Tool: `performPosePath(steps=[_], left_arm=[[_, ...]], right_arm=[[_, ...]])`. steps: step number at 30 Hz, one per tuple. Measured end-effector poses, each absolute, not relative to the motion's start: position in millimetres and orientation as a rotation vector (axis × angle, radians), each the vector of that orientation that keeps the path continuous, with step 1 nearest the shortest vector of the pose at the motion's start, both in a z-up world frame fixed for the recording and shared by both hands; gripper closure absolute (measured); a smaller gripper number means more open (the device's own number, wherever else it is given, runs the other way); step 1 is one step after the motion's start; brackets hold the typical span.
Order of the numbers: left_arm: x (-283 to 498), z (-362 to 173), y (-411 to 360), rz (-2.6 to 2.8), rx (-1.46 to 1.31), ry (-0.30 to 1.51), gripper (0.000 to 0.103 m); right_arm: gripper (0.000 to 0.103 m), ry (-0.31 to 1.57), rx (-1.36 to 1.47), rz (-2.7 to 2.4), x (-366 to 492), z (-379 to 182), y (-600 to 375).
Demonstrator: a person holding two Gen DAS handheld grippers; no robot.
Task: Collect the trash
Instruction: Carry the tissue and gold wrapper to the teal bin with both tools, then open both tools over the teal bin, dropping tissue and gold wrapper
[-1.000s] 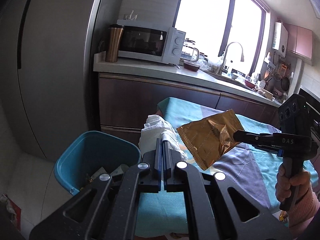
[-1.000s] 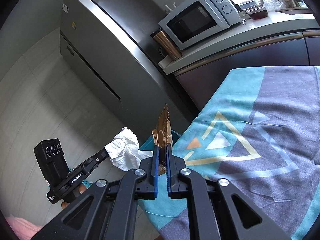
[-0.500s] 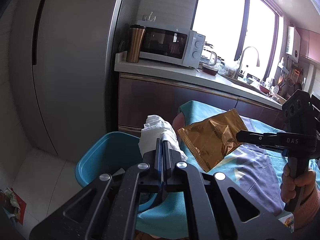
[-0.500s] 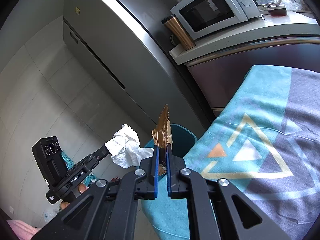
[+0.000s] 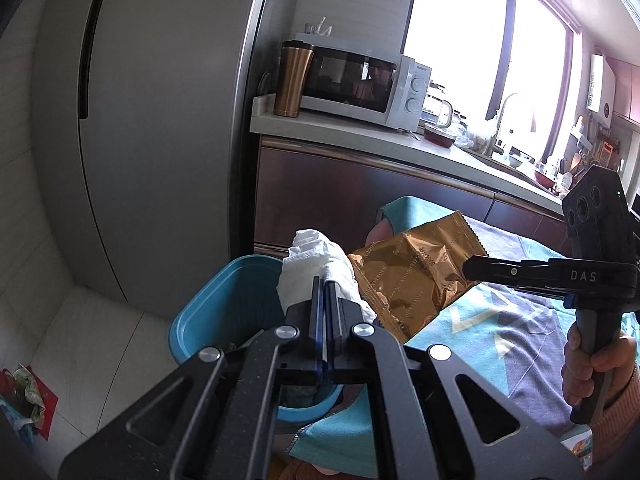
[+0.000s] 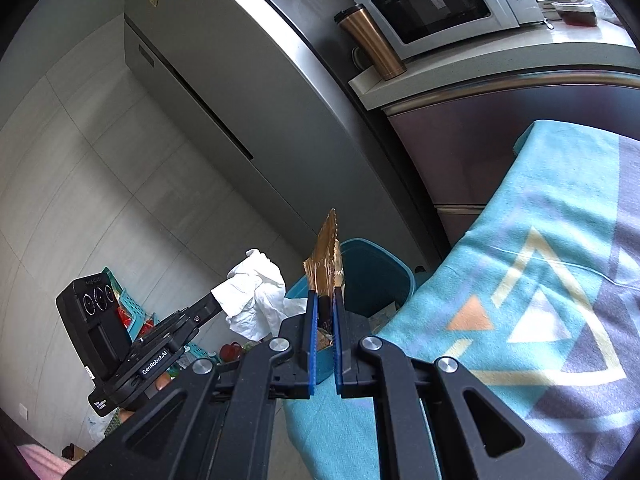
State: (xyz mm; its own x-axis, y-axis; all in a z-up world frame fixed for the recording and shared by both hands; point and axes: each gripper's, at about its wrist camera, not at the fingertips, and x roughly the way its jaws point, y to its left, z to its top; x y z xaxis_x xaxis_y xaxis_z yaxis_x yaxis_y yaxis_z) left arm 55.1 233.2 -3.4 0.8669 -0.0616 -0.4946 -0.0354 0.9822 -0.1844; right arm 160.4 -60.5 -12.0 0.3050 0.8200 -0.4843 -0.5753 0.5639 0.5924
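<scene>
A crumpled white tissue (image 5: 316, 260) is being gripped in the clenched left tongs (image 5: 325, 300), its bulk bulging up and to the left of the blue-lined fingers (image 5: 316, 312). In the right wrist view the same tissue (image 6: 254, 294) is being held out at the tip of the left tongs (image 6: 214, 300), just above and beside the rim of the blue trash bin (image 6: 376, 268).

A gold foil wrapper (image 5: 416, 276) is being pinched by one corner in the clenched right tongs (image 5: 474, 270), with its flat face turned toward the left camera and its lower corner hanging over the edge of the patterned tablecloth (image 5: 516, 320). Seen edge-on from the right wrist, the wrapper (image 6: 326, 256) is being clamped between the two blue pads (image 6: 312, 320) of the right tongs (image 6: 323, 312), standing upright over the bin's opening.

The blue trash bin (image 5: 224, 304) is being kept on the floor just beside the cloth-covered counter (image 6: 520, 280), in front of a tall grey refrigerator (image 5: 160, 120); scraps are being glimpsed inside it, though they are too hidden to identify. The right tool's handle is being grasped by a hand (image 5: 588, 364) in a pinkish sleeve.

In the background, a white microwave (image 5: 360, 84) and a copper travel mug (image 5: 292, 80) are being displayed on the kitchen counter (image 5: 400, 144) under a bright window (image 5: 480, 40). A red packet (image 5: 28, 396) is being left on the floor tiles at lower left.
</scene>
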Motion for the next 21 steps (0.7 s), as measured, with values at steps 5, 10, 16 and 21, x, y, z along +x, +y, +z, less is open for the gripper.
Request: performPosePath(steps=[5,10,16,21], left_arm=[[55,-8,238,0.003,-0.193,0.531,0.102],[61,-14,244,0.019,-0.199,0.546,0.102],[65,-22,249,0.037,-0.201,0.565,0.102],[70,-32,253,0.048,-0.211,0.587,0.102]], right_arm=[[0.097,0.858,0.319,0.952,162,-14,-51],[0.097,0.875,0.305,0.951,166,-15,-42],[0.097,0.902,0.284,0.947,172,-17,-32],[0.097,0.919,0.274,0.940,175,-21,-26]])
